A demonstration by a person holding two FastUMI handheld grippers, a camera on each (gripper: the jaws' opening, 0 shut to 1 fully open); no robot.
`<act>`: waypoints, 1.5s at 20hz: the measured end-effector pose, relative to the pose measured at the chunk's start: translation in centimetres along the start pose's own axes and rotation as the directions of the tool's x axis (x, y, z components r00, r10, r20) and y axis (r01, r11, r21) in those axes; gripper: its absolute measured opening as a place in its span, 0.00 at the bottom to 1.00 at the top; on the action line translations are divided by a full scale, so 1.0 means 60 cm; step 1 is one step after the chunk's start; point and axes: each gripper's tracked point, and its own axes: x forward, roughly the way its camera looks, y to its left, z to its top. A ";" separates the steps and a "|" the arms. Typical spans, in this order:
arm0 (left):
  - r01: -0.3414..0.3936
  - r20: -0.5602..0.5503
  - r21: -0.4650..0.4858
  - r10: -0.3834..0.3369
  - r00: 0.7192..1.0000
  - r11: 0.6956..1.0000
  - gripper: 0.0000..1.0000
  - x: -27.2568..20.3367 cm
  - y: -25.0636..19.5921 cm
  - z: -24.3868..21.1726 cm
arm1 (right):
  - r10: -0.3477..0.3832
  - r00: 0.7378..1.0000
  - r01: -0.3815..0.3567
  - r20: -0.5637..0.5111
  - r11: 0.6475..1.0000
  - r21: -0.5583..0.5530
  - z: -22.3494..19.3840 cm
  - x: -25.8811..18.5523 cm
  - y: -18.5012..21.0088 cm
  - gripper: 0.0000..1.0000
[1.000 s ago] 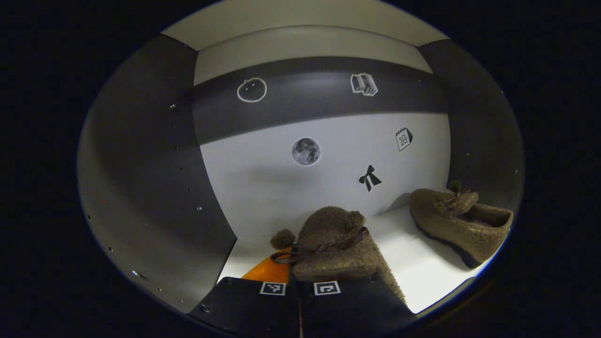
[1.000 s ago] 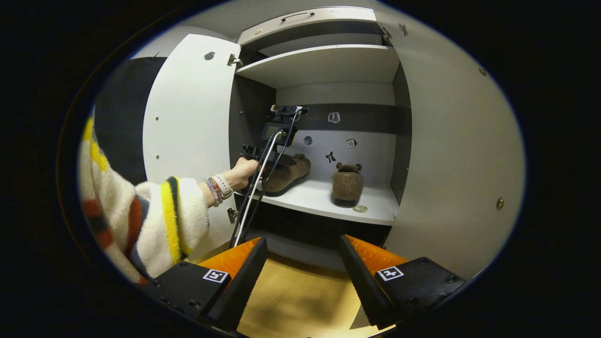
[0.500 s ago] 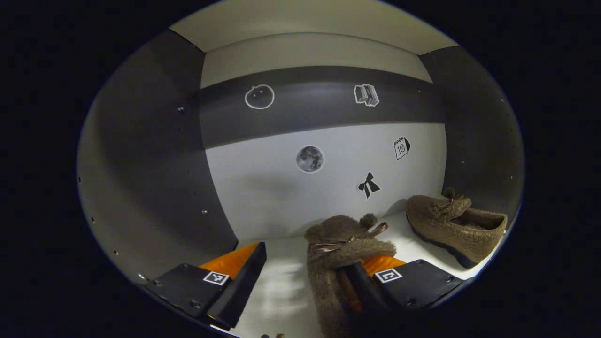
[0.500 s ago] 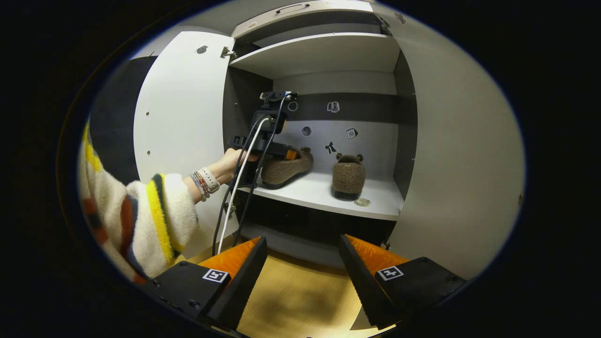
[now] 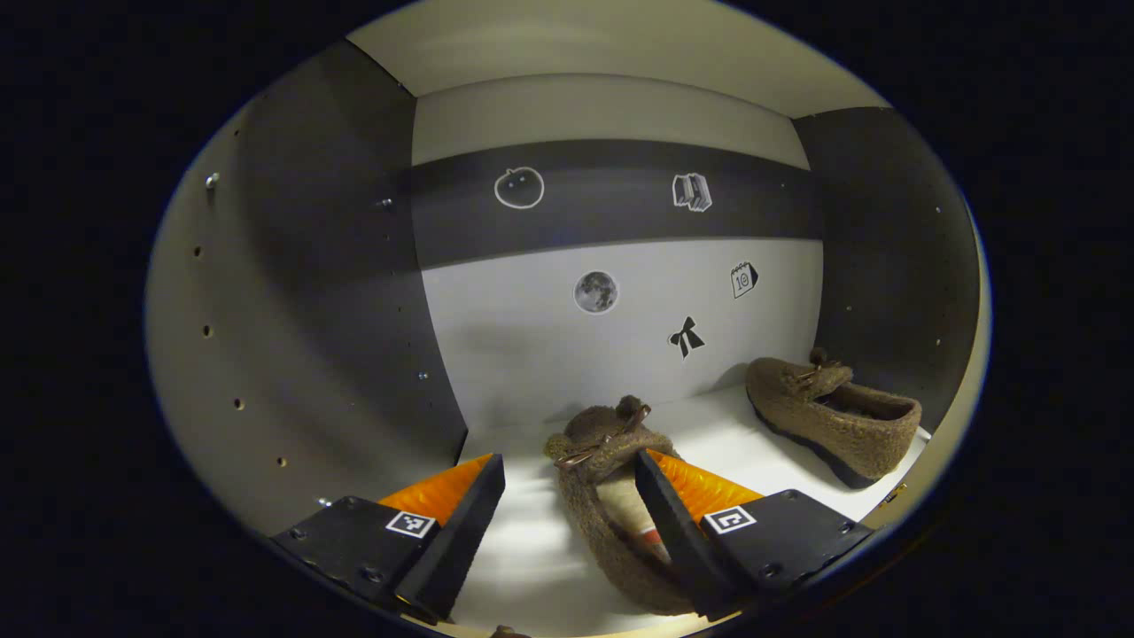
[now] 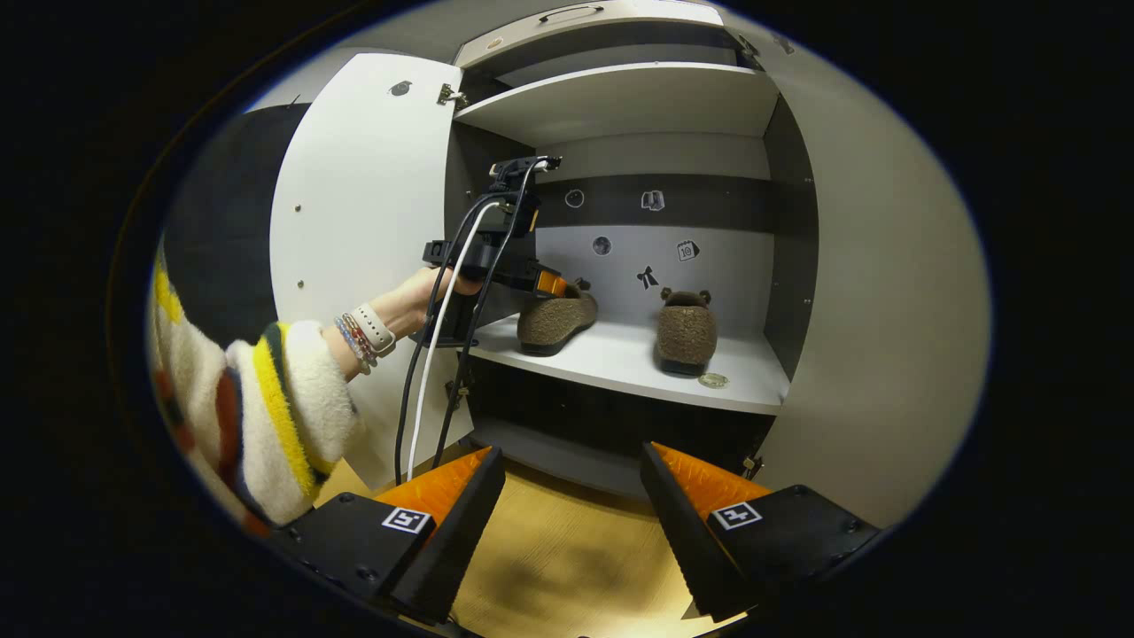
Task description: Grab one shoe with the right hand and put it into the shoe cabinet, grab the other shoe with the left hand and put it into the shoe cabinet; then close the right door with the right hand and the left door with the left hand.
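shoes [image 5: 611, 496] [image 5: 833, 416] on cabinet shelf [image 5: 735, 434]; left hand-held gripper [image 5: 567, 496] spread; right hand-held gripper [image 6: 571, 492] spread

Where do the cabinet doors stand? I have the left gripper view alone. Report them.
Observer: The white left door and the white right door both stand wide open.
Operator: Report the right hand-held gripper.
Observer: The right hand-held gripper is open and holds nothing, outside the cabinet above the yellowish wooden floor.
Operator: Check the shelf's front edge.
Observer: A small round flat disc lies there, just in front of the right-hand fuzzy brown shoe.
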 end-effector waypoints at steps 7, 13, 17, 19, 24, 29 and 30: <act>0.105 0.198 -0.054 -0.092 0.976 0.993 0.96 -0.178 -0.056 0.087 | -0.005 0.997 0.006 0.074 1.000 -0.006 0.043 -0.027 0.021 0.99; 0.273 0.310 -0.104 -0.229 0.923 0.957 0.93 -0.410 -0.102 0.101 | -0.047 0.970 0.063 0.240 0.996 -0.060 0.138 -0.102 0.031 0.99; 0.348 0.288 -0.137 -0.299 0.910 0.927 0.96 -0.543 -0.107 0.045 | -0.135 0.928 0.173 0.348 0.982 -0.080 0.190 -0.198 -0.010 0.98; 0.383 0.292 -0.150 -0.330 0.898 0.911 0.97 -0.604 -0.104 0.030 | -0.202 0.902 0.247 0.383 0.966 -0.072 0.209 -0.248 -0.044 0.98; 0.412 0.323 -0.115 -0.358 0.876 0.904 0.95 -0.749 -0.071 0.011 | -0.444 0.793 0.493 0.416 0.870 -0.010 0.220 -0.360 -0.184 0.98; 0.343 0.328 -0.122 -0.289 0.900 0.931 0.95 -0.828 -0.019 -0.019 | -0.550 0.744 0.581 0.380 0.813 0.039 0.206 -0.382 -0.289 0.98; 0.348 0.334 -0.137 -0.287 0.898 0.927 0.94 -0.837 -0.012 -0.019 | -0.551 0.740 0.587 0.386 0.809 0.027 0.208 -0.374 -0.300 0.98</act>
